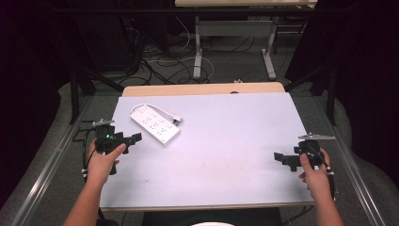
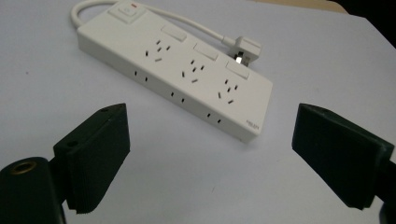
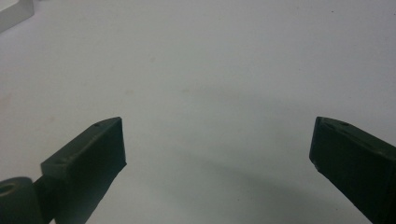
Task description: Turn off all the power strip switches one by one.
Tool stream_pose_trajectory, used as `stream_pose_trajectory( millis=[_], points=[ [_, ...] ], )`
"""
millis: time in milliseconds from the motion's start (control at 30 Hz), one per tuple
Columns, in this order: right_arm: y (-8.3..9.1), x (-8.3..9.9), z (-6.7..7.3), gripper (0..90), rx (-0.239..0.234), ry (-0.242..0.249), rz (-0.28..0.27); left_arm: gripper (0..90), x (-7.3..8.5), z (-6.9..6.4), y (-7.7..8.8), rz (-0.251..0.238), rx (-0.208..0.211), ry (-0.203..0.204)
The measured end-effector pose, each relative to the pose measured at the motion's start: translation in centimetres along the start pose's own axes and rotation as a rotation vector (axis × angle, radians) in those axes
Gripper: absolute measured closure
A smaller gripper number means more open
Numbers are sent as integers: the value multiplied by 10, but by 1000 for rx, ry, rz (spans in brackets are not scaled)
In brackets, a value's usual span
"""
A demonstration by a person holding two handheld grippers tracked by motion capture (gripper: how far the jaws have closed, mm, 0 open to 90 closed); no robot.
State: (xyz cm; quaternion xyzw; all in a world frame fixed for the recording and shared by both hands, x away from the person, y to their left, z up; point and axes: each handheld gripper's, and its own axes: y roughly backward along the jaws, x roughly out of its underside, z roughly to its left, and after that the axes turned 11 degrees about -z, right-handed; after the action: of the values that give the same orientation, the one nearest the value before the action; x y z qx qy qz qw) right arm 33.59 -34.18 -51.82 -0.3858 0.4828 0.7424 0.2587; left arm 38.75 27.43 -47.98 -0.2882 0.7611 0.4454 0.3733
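White desk [image 1: 226, 160] under you: your right hand-held gripper [image 1: 282, 159] hovers spread over bare surface at the near right. Your left hand-held gripper [image 1: 133, 140] is spread too, near the power strip [image 1: 155, 123] lying far-left, apart.

White power strip [image 2: 187, 79] — black jaws.

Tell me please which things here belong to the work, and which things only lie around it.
Belonging to the work:
power strip with its cord and plug
left gripper, jaws open, pointed at the strip
right gripper, jaws open, over bare table

Only lying about:
cables on the floor
second table's legs
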Motion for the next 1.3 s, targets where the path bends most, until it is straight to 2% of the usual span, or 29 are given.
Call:
stream_pose_trajectory(
  millis=[300, 367, 767, 1067, 1233, 1300],
  points=[
    [3, 4, -1, 31, 9, 5, -10, 207, -27, -5, -15, -31, -6, -39],
    [4, 4, -1, 31, 12, 9, -16, 209, -32, -5, -18, -20, -9, -53],
    [3, 6, -1, 32, 16, 9, -19, 265, -66, -11, -34, -6, 7, -61],
    [3, 9, 0, 32, 16, 15, -20, 318, -82, -13, -48, 22, -20, -42],
    [2, 10, -1, 32, 15, 11, -20, 378, -88, -5, -55, 19, -29, 7],
    [2, 10, -2, 32, 18, 15, -20, 435, -89, -1, -58, 18, -34, 4]
  ],
)
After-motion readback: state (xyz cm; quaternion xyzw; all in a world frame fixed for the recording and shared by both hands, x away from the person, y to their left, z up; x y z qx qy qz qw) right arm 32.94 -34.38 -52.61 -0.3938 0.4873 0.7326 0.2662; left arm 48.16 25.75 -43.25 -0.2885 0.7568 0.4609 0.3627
